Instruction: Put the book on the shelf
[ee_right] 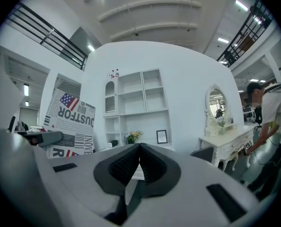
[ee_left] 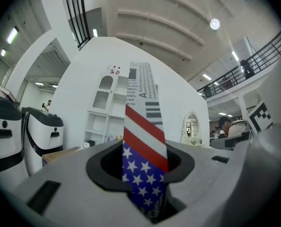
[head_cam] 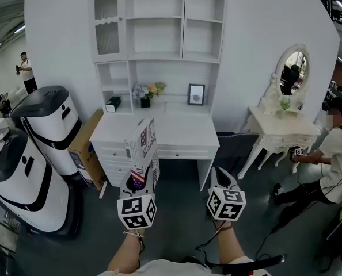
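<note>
The book stands upright in the left claw, pinched by its lower edge with the flag-patterned cover rising above the pads, well short of the white shelf across the room. To its right, the right claw is pressed together on nothing. From here the carry looks only begun. It should go best if the grip stays firm and low while the book travels forward over the tabletop. The tall free end could tip, so the empty claw might steady it near the top. Aiming for one of the bare upper compartments should keep it clear of the flowers and the picture frame below.
</note>
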Demonstrator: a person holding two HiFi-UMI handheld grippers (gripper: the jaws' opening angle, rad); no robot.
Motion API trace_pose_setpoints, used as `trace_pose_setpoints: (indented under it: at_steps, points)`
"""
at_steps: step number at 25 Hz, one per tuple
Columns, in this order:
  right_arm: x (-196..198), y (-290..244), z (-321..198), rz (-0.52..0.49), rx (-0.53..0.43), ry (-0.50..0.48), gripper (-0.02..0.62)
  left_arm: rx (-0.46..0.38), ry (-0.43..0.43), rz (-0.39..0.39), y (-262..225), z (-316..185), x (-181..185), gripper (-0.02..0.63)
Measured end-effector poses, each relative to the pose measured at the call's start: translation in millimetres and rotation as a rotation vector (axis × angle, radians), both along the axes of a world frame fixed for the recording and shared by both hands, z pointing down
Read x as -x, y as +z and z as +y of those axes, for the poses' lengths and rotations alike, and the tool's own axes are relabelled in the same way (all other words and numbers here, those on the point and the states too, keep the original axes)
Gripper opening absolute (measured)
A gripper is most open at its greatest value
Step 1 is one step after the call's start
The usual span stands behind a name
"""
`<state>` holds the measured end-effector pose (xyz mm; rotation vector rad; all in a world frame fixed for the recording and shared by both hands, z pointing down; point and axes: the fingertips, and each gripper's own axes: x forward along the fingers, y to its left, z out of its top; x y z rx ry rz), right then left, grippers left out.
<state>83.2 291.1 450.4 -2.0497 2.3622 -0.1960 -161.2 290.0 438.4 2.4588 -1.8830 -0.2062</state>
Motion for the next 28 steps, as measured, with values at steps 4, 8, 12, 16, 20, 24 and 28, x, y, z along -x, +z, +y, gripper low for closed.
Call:
trace_pose_setpoints:
  at_steps: [4,8,12,16,20,24,28]
  points:
    - [4,0,-4,-0.001,-0.003,-0.005,0.021,0.011,-0.002,0.010,9,-3,4,0.158]
    - [2,4,-16,-0.009,0.010,-0.011,0.021,0.030,-0.009,0.019,16,-15,4,0.158]
    - [-5,9,-37,-0.016,0.015,-0.003,0.021,0.028,-0.018,0.015,17,-34,4,0.158]
    - [-11,10,-65,-0.014,0.012,-0.003,0.021,0.021,-0.029,0.019,17,-63,2,0.158]
    - [-25,9,-103,-0.011,0.028,-0.002,0.021,0.020,-0.035,0.025,13,-99,-10,0.158]
    - [-39,-6,-146,-0.008,0.018,-0.009,0.021,0.017,-0.037,0.024,3,-138,-24,0.158]
    - [-45,-4,-176,0.000,-0.007,-0.015,0.021,-0.002,-0.043,0.027,10,-166,-29,0.158]
